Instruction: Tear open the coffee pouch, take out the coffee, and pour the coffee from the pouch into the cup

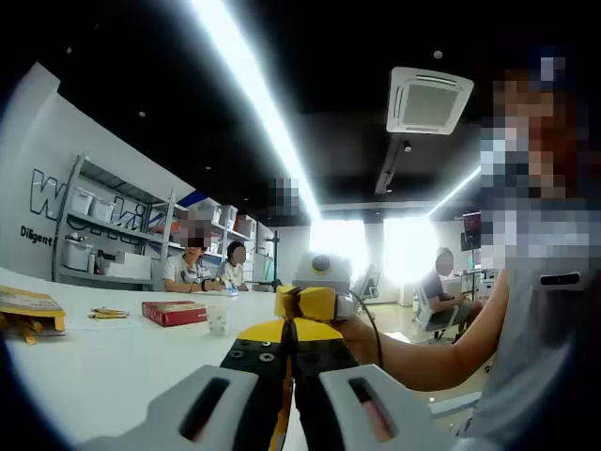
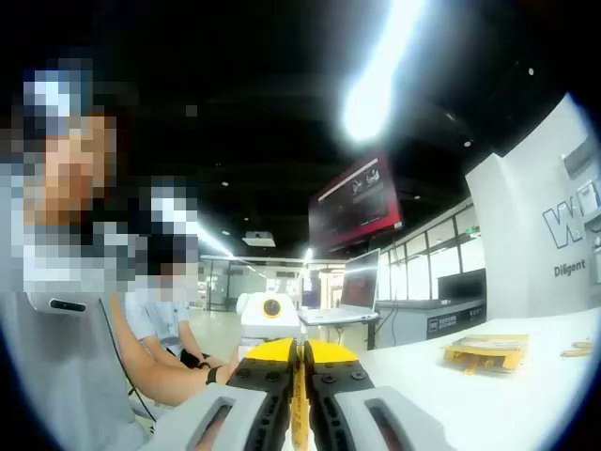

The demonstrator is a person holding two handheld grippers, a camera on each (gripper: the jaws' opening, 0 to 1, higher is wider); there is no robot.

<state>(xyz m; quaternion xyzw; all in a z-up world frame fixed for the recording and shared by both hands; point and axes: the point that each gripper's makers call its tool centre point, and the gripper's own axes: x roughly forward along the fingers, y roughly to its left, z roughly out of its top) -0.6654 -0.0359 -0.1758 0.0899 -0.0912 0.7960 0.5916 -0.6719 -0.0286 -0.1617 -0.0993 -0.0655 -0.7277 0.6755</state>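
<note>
Both grippers are raised above the white bench (image 1: 103, 366), facing each other. The left gripper (image 1: 291, 324) and right gripper (image 2: 300, 362) each have jaws closed flat on one thin yellow coffee pouch (image 2: 299, 413); pulling apart evenly should tear it. The small translucent plastic cup (image 1: 217, 319) waits mid-bench beside a red box (image 1: 174, 312); a yellow packet (image 2: 485, 350) lies near the edge.

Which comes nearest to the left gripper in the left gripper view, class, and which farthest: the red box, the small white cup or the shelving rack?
1. Small white cup, on the table just left of the left gripper.
2. Red box, further left.
3. Shelving rack, against the far wall.
</note>
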